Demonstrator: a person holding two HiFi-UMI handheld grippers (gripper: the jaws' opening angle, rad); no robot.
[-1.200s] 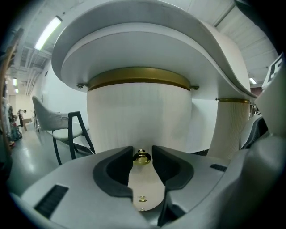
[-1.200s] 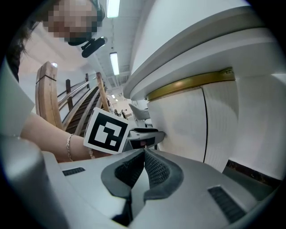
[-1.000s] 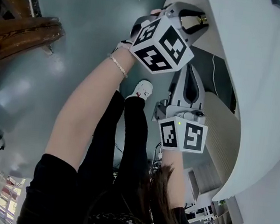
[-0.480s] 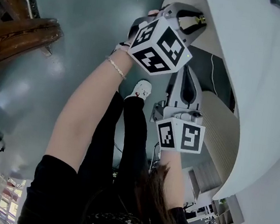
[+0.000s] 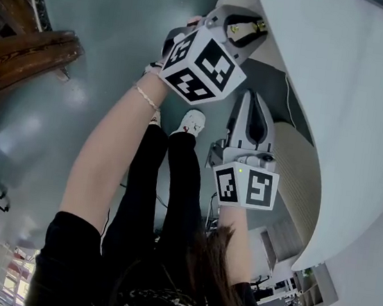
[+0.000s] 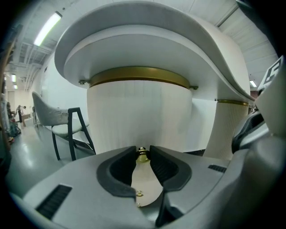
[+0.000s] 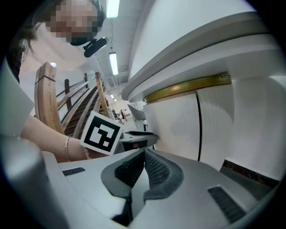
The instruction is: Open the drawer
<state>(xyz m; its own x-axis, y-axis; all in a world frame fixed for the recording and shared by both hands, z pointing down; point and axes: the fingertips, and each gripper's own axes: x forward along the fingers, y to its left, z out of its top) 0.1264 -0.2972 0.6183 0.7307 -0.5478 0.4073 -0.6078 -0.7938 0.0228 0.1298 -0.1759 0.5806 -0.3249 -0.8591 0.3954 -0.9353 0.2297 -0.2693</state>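
A small brass knob (image 6: 142, 155) sticks out of a white ribbed drawer front (image 6: 138, 116) that has a brass band along its top, under a curved white desk. My left gripper (image 6: 142, 151) has just been closing and is shut on the knob, with a pad pressed on each side. In the head view the left gripper (image 5: 244, 27) reaches up to the knob (image 5: 254, 26) at the desk's underside. My right gripper (image 5: 253, 97) hangs lower and nearer, beside the ribbed pedestal. The right gripper (image 7: 144, 152) is shut, with nothing between its pads.
The white desk top (image 5: 338, 98) curves overhead on the right. A grey chair with black legs (image 6: 62, 125) stands left of the drawer front. A wooden stair rail (image 5: 23, 50) lies at the left. The person's legs and white shoes (image 5: 194, 121) stand on the grey floor.
The left gripper stays at the knob and sits slightly higher and further left in the picture. The right gripper has hardly moved.
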